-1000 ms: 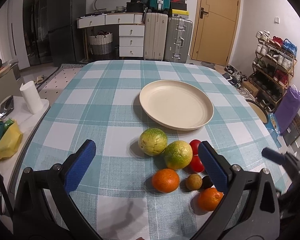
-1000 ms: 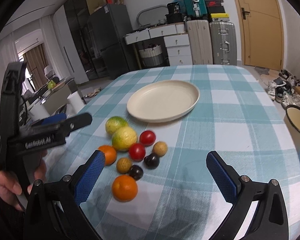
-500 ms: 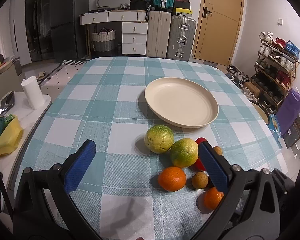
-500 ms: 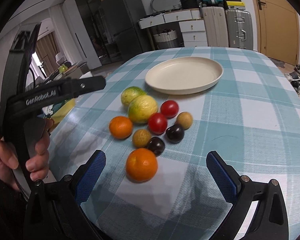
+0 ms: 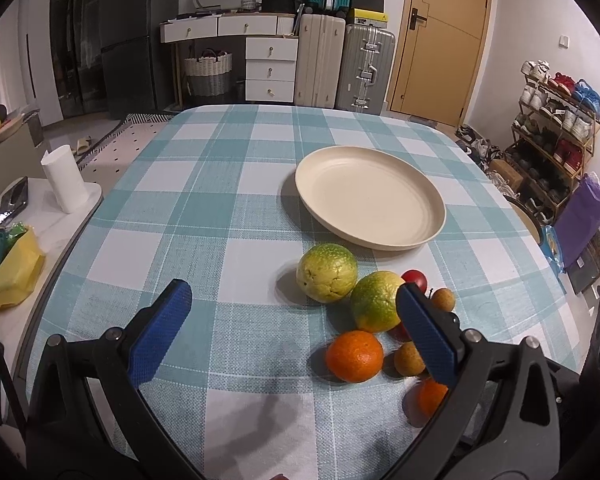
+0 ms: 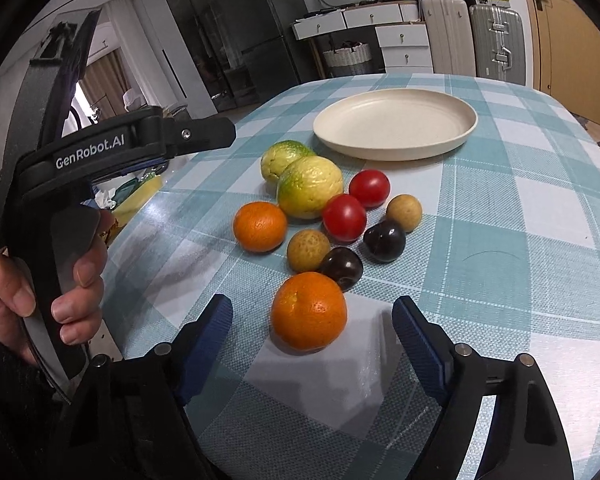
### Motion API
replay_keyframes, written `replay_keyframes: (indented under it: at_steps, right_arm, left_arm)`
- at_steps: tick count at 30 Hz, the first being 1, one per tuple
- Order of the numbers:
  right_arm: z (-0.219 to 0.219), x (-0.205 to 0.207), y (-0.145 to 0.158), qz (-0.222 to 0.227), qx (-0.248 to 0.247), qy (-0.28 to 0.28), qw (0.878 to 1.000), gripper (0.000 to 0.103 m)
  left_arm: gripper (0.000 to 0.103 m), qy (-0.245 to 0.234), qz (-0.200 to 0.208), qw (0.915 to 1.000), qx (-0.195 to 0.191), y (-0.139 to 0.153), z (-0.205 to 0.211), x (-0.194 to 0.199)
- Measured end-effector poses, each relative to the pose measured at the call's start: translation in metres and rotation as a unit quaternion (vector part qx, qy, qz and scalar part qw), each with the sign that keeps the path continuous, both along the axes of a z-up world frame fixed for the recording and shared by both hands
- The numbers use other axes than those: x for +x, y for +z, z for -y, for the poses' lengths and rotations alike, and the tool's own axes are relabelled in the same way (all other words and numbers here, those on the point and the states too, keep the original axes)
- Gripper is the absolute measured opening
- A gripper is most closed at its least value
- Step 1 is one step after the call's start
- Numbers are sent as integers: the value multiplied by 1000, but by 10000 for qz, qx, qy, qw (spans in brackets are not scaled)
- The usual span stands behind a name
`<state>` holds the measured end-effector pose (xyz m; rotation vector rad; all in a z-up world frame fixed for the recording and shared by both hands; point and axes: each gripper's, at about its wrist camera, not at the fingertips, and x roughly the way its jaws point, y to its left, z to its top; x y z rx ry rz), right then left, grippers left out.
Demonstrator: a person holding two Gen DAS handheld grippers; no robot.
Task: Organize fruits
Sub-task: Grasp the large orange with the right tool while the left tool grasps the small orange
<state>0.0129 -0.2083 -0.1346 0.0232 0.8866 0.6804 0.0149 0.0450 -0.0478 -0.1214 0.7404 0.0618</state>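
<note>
An empty cream plate (image 5: 370,196) (image 6: 396,122) sits on the checked table. In front of it lies a cluster of fruit: two green-yellow citrus (image 6: 310,190), two red tomatoes (image 6: 344,216), two tan round fruits (image 6: 308,250), two dark plums (image 6: 384,240) and two oranges (image 6: 260,226). My right gripper (image 6: 312,338) is open, its blue pads either side of the nearest orange (image 6: 308,316), not touching it. My left gripper (image 5: 296,332) is open and empty above the table, left of the fruit; its handle shows in the right wrist view (image 6: 100,152).
The table's left edge is close to the left gripper; beyond it a side surface holds a paper roll (image 5: 64,184) and a yellow bag (image 5: 16,272). Suitcases, drawers and a door stand at the back; a shoe rack (image 5: 556,140) stands to the right.
My right gripper has come down and forward onto the near orange and its jaws have narrowed around it. My left gripper has shifted slightly left; the fruit has not moved.
</note>
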Motion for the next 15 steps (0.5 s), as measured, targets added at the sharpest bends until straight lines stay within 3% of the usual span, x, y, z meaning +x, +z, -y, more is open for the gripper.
replay_keyframes:
  at_steps: [4,8,10,15]
  right_arm:
    - [-2,0,-3,-61,0,70,10000,72]
    - [-1,0,-4,-73,18,94,9999,47]
    - [1,1,-4,-104,67,103,9999,40]
    - [5,-1,-3,-103,209,119,9997,40]
  left_arm:
    - [102,21,-35,10000,-6,-2,-2,2]
    - [102,35,-63,10000,-18,-3,-4,6]
    - [102,44,-84,9999,-45,-4,-7,8]
    - [102,-18,-137,9998,-163,-8,-16,11]
